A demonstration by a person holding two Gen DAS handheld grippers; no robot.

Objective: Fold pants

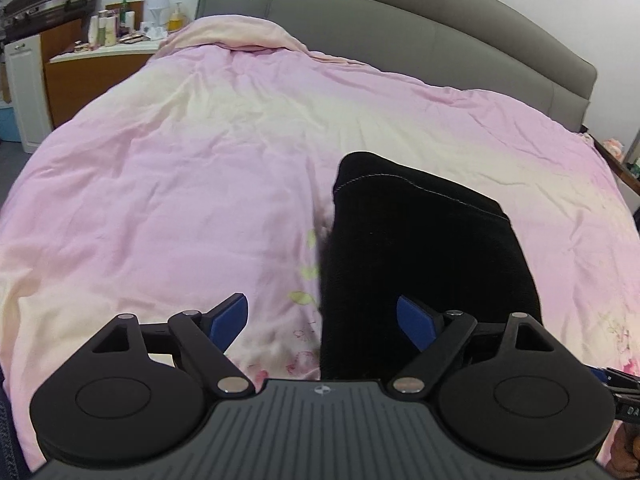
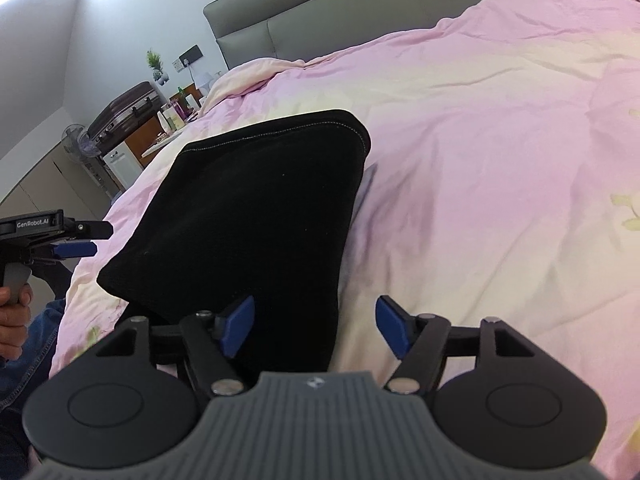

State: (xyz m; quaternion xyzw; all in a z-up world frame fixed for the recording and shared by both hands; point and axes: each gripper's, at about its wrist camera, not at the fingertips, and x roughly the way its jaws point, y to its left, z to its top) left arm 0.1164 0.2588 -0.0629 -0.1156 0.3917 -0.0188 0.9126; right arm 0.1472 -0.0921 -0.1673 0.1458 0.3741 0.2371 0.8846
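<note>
Black pants [image 1: 424, 248] lie folded into a compact block on the pink duvet [image 1: 180, 184], with a stitched hem at the far end. In the left wrist view my left gripper [image 1: 322, 320] is open wide, hovering over the near left edge of the pants; its blue pads [image 1: 230, 320] press on nothing. In the right wrist view the pants [image 2: 248, 216] lie ahead and to the left. My right gripper [image 2: 316, 330] is open over their near right edge, and its pads [image 2: 394, 330] hold nothing. The left gripper [image 2: 80, 242] also shows at the left edge there, held by a hand [image 2: 14, 320].
A grey padded headboard [image 1: 400, 32] runs along the far side of the bed. A bedside cabinet with bottles [image 1: 108, 32] and a dark suitcase [image 1: 48, 4] stand at the far left. The duvet [image 2: 500, 160] spreads wide to the right of the pants.
</note>
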